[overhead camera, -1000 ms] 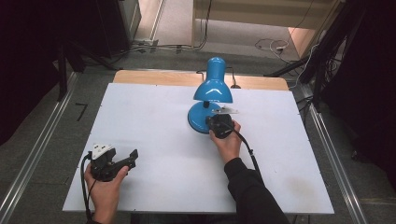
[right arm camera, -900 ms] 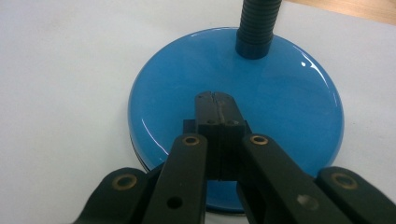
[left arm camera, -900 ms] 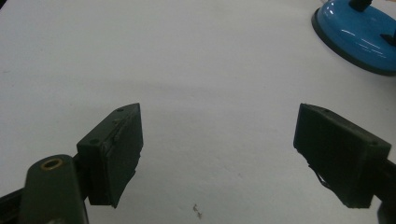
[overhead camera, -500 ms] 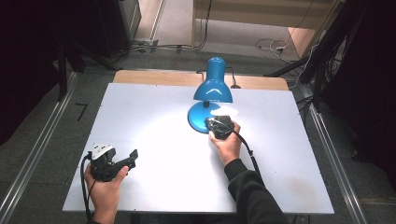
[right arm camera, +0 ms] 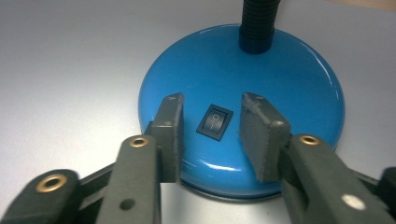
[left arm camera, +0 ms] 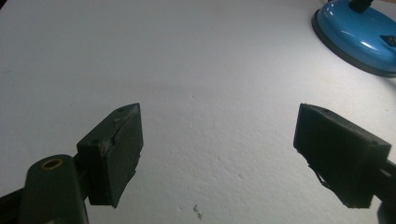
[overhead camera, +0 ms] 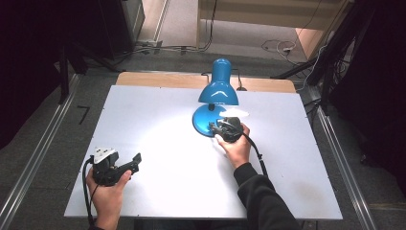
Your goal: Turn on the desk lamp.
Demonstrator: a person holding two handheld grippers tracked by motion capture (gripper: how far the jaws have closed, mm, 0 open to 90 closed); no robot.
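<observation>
A blue desk lamp (overhead camera: 219,91) stands at the back middle of the white table (overhead camera: 143,115), its shade bent down over its round base (overhead camera: 202,122) and its light falling on the table. My right gripper (overhead camera: 215,128) hovers over the base's front edge. In the right gripper view its jaws stand a little apart, open, to either side of the black rocker switch (right arm camera: 214,122) on the blue base (right arm camera: 285,74); the black flexible neck (right arm camera: 256,23) rises behind. My left gripper (overhead camera: 137,160) rests near the front left, open wide over bare table (left arm camera: 219,158).
The lamp base (left arm camera: 359,35) lies far off at the upper right in the left gripper view. A wooden strip (overhead camera: 158,79) runs along the table's back edge. Cables (overhead camera: 282,47) lie on the floor behind, and metal rails (overhead camera: 33,158) flank the table.
The lamp has come on: a bright patch now lies on the table beside its base. My right gripper has drawn back slightly from the base. The left gripper has stayed put.
</observation>
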